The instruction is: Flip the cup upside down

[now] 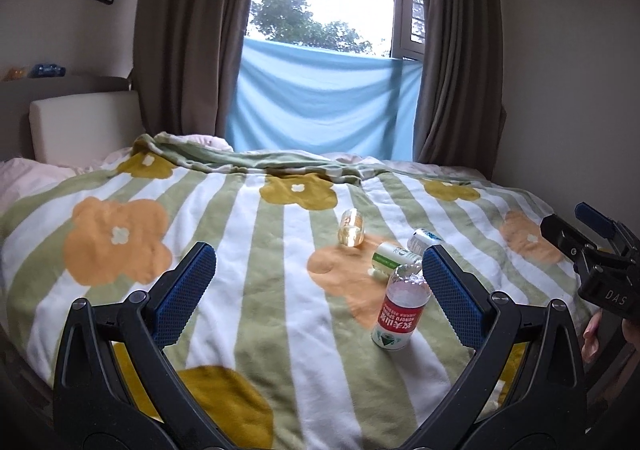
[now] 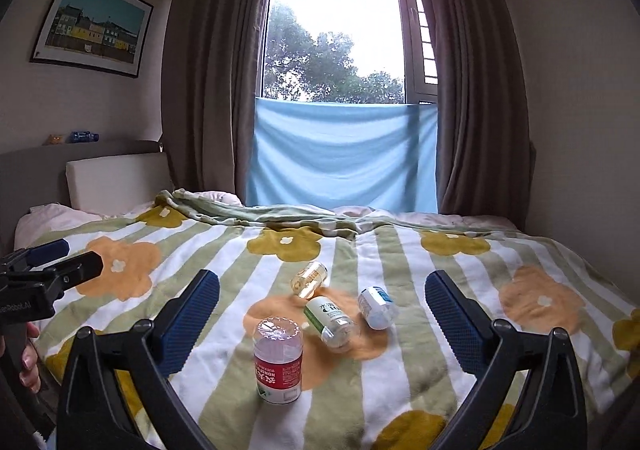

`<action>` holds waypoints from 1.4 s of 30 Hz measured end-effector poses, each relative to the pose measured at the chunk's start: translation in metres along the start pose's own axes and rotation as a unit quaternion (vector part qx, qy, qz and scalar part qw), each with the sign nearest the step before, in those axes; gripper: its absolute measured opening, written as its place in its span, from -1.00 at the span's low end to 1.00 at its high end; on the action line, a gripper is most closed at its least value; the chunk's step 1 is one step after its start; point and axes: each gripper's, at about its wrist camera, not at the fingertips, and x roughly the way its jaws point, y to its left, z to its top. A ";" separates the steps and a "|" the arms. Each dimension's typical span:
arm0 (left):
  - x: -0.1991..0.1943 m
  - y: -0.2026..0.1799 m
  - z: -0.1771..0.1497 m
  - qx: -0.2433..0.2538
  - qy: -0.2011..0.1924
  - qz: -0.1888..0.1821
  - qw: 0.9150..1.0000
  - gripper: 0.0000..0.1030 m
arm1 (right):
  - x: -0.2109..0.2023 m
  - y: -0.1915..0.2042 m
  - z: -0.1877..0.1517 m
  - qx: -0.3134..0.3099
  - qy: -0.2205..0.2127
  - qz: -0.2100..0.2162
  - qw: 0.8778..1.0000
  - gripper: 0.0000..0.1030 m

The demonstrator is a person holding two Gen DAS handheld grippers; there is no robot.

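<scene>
Four cut-bottle cups sit together near the middle of the bed (image 2: pixel 400 382), on the flowered blanket: the red-label cup (image 2: pixel 278 362) stands upside down nearest us, while the green-label cup (image 2: pixel 329 320), the blue-label cup (image 2: pixel 376 307) and the clear cup (image 2: pixel 309 278) lie on their sides beyond it. We hold the left tool (image 1: pixel 318 294) and the right tool (image 2: pixel 322 314) spread wide, both empty above the blanket.

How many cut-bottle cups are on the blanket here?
4: red-label cup standing inverted nearest; green-label cup, blue-label cup and yellowish cup lying on their sides behind it.
</scene>
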 end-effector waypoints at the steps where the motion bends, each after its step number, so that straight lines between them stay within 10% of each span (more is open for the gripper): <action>1: 0.000 0.000 0.000 0.002 0.000 0.002 1.000 0.99 | 0.000 -0.001 0.000 0.002 0.000 -0.002 1.000 0.99; 42: -0.002 -0.008 -0.003 0.018 -0.014 0.009 1.000 0.99 | -0.004 -0.002 -0.005 0.016 0.023 -0.031 0.999 0.99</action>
